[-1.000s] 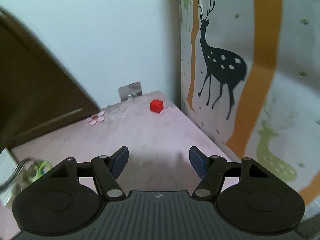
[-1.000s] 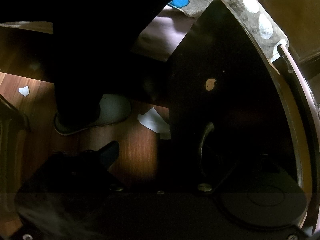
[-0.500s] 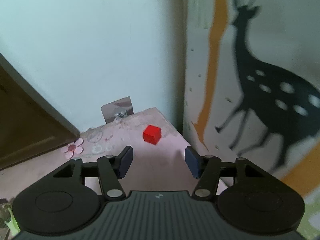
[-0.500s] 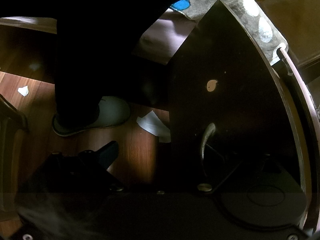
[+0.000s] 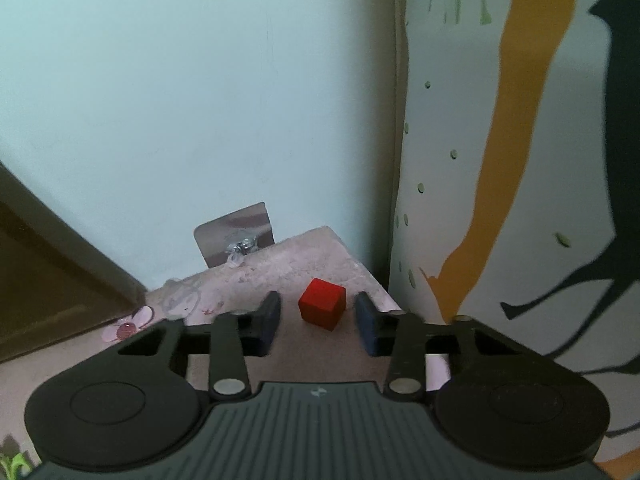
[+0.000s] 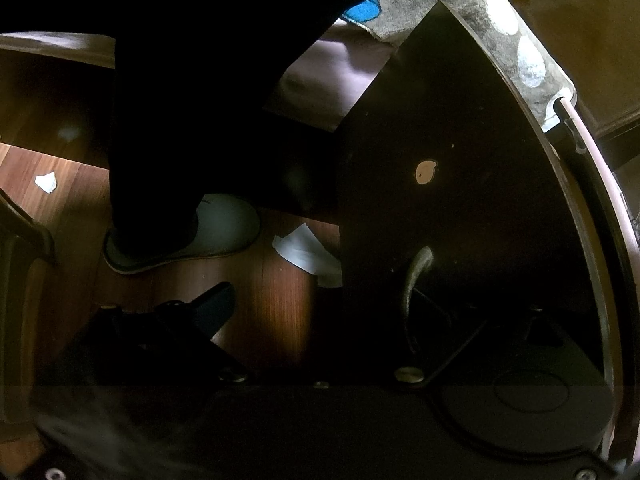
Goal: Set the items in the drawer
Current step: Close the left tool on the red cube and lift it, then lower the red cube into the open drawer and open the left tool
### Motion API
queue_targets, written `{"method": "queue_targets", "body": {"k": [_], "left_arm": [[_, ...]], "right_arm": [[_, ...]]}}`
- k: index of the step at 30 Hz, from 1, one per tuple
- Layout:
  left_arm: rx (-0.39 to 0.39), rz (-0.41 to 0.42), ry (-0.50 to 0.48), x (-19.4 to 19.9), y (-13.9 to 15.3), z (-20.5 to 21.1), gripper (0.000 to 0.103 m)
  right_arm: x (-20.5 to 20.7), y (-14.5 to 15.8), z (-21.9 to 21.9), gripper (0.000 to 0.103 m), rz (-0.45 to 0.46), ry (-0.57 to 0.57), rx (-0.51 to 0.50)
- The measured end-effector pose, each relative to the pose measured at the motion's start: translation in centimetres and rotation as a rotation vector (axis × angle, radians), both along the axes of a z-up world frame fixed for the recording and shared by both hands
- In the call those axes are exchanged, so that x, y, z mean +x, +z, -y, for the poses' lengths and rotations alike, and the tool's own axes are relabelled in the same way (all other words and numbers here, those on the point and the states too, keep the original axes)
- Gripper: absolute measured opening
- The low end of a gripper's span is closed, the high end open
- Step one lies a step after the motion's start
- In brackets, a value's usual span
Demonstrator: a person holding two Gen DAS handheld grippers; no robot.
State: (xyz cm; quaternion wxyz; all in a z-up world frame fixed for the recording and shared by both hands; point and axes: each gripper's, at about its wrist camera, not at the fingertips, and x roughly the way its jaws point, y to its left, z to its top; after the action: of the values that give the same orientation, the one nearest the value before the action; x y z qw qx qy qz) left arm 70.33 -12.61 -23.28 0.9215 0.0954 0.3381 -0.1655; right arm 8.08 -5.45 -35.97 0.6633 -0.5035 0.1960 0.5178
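Left claw has advanced across the pink table; fingers spread, red cube now between tips, untouched. Grasp looks imminent. Right claw at drawer handle; closure indeterminate.

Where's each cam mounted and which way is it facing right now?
Left wrist: on left gripper, facing the wall corner across a pink tabletop; red cube between its open fingers.
Right wrist: on right gripper, facing down at wood floor, dark drawer front, metal handle; person's slipper shows.
Shared: nothing visible.
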Motion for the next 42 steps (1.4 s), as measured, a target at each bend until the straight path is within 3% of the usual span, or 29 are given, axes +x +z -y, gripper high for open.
{"method": "queue_targets", "body": {"k": [2,4,16,26,42], "left_arm": [[-0.022,-0.009,0.005,0.1,-0.3,-0.2,0.023],[-0.022,-0.007,0.007,-0.2,-0.3,-0.3,0.020],[0.039,-0.017,-0.008,-5.7,1.5,-2.0,0.020],[0.083,-0.027,-0.016,-13.9,3.6,-5.2,0.020],[0.049,-0.067,0.000,-27.8,5.6,-10.5,0.020]], "right_arm": [[0.0,0.0,0.0,0.097,-0.003,-0.003,-0.001],[0.0,0.0,0.0,0.097,-0.002,-0.001,-0.003],[0.0,0.0,-0.4,0.096,-0.003,-0.003,-0.019],[-0.2,0.0,-0.6,0.096,0.003,0.002,-0.043],[-0.4,-0.1,-1.2,0.096,0.018,0.003,-0.088]]}}
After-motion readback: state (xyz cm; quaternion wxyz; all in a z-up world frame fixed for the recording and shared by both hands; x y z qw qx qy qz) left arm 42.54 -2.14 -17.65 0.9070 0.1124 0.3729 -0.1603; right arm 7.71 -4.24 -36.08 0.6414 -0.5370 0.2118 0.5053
